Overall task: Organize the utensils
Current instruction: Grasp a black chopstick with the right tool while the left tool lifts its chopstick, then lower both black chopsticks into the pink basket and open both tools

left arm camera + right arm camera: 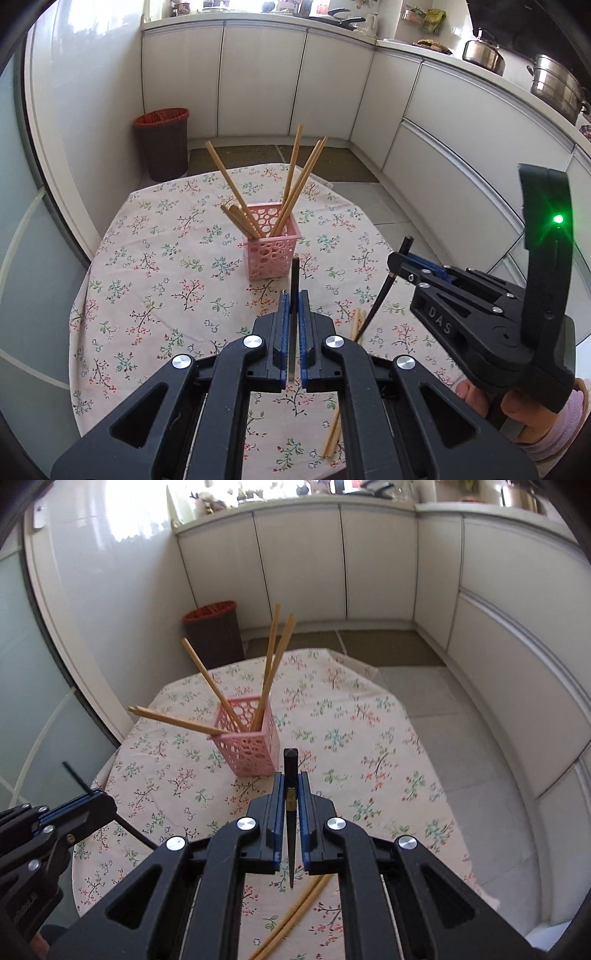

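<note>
A pink perforated holder (271, 243) (247, 742) stands mid-table with several wooden chopsticks (295, 177) (271, 664) leaning out of it. My left gripper (294, 299) (98, 794) is shut on a black chopstick (295, 280) that points up toward the holder. My right gripper (290, 781) (397, 258) is shut on a second black chopstick (290, 771) (380, 299), held upright above the cloth in front of the holder. Both grippers hang above the table, the right one to the right of the left. Loose wooden chopsticks (334, 432) (295, 915) lie on the cloth under the grippers.
A floral tablecloth (155, 266) (369, 746) covers the round table. A dark bin with a red liner (164, 142) (214, 631) stands on the floor behind it. White cabinets line the back and right; pots (554, 86) sit on the counter. A hand (517, 406) grips the right tool.
</note>
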A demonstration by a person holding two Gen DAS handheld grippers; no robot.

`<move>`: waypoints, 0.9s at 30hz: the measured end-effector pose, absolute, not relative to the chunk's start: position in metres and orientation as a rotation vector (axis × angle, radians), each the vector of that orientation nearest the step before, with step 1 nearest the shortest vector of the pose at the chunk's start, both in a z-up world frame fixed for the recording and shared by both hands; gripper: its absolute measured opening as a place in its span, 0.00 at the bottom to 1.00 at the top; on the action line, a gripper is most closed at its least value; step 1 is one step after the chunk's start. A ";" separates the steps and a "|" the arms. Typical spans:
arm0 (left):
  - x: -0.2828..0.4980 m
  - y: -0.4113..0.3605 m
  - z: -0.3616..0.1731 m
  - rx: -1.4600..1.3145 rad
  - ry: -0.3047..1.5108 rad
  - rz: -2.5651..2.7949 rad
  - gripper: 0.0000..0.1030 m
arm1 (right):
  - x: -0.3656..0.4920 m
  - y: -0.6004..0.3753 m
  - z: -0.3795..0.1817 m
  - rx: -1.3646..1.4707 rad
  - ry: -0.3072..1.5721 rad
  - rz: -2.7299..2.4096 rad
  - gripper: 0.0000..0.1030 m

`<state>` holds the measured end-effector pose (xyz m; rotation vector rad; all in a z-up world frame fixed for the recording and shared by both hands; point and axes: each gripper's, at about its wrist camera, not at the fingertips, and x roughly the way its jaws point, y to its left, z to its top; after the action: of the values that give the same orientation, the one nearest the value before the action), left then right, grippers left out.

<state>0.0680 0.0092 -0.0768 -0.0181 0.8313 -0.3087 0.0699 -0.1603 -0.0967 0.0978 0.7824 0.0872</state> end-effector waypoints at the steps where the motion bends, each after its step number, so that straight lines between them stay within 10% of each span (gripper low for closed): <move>1: 0.066 0.008 -0.074 -0.015 0.827 -0.312 0.04 | 0.066 -0.162 -0.090 0.090 0.769 0.093 0.07; 27: 0.084 -0.028 0.047 0.090 0.620 -0.300 0.04 | 0.063 -0.208 0.039 0.195 0.569 0.194 0.07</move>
<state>0.0843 -0.0279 0.0474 0.0899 0.6202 -0.2997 0.0626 -0.2080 0.0394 0.1953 0.5692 0.1943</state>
